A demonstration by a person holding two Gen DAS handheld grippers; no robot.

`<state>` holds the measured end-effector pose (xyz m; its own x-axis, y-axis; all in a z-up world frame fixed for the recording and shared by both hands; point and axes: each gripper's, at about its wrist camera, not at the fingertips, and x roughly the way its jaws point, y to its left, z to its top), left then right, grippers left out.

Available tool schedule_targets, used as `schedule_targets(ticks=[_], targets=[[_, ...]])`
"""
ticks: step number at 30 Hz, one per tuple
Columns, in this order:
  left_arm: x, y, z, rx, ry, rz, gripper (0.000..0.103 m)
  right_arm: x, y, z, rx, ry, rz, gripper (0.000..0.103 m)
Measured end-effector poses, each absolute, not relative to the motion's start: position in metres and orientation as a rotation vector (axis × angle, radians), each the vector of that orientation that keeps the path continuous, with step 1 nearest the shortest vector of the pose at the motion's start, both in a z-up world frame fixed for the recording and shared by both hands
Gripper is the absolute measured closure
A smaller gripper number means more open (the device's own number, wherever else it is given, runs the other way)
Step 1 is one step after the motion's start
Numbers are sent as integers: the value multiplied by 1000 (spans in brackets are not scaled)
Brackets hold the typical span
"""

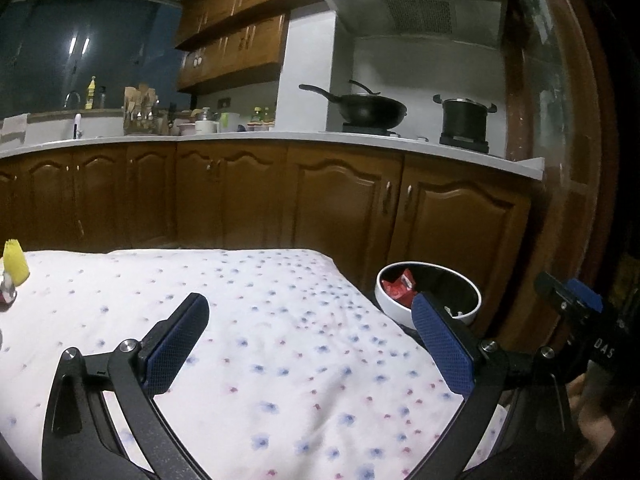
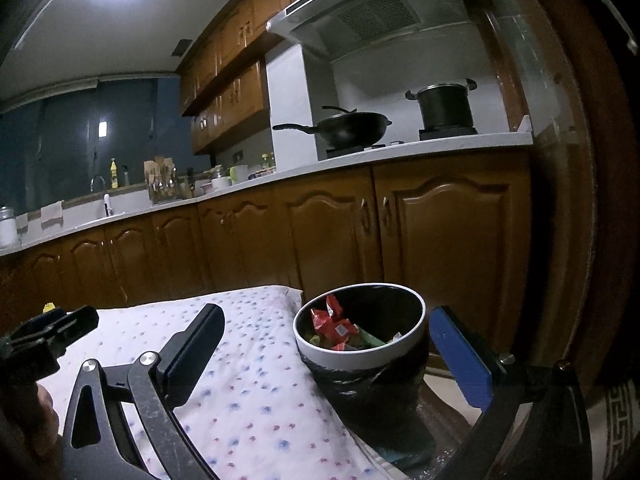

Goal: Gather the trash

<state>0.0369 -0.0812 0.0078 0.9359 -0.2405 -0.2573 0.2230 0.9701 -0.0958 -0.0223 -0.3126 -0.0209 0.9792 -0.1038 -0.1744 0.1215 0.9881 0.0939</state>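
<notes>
Right wrist: bin [image 2: 360, 354] betw. gripper [image 2: 332, 340] fingers.

The flowered cloth on the bench [image 1: 256, 312] lies bare across its middle and right side, open room for a gripper to pass. At its far left edge a yellow object [image 1: 15, 264] stands with a small jar [image 1: 7, 294] just beside it. Off the right edge the trash bin [image 2: 360, 344] stands close against the bench, its mouth open upward, wrappers [image 2: 334, 326] low inside. Beyond the bench, the brown cabinets [image 1: 340, 208] wall off the far side.
</notes>
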Motion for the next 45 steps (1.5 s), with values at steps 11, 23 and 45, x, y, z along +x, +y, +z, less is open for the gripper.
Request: schedule_targets(ticks=[11,23,45], targets=[[34,-85,8,-48,276,-206,0,-23,-310,-24,107,173,-115,0],[32,-88,8,-40,267,-197,0,-26,-308,-25,104,172,-111,0],[28,-88,9,-35,255,-189,0,-24,-307,-26,105,171,-107,0]])
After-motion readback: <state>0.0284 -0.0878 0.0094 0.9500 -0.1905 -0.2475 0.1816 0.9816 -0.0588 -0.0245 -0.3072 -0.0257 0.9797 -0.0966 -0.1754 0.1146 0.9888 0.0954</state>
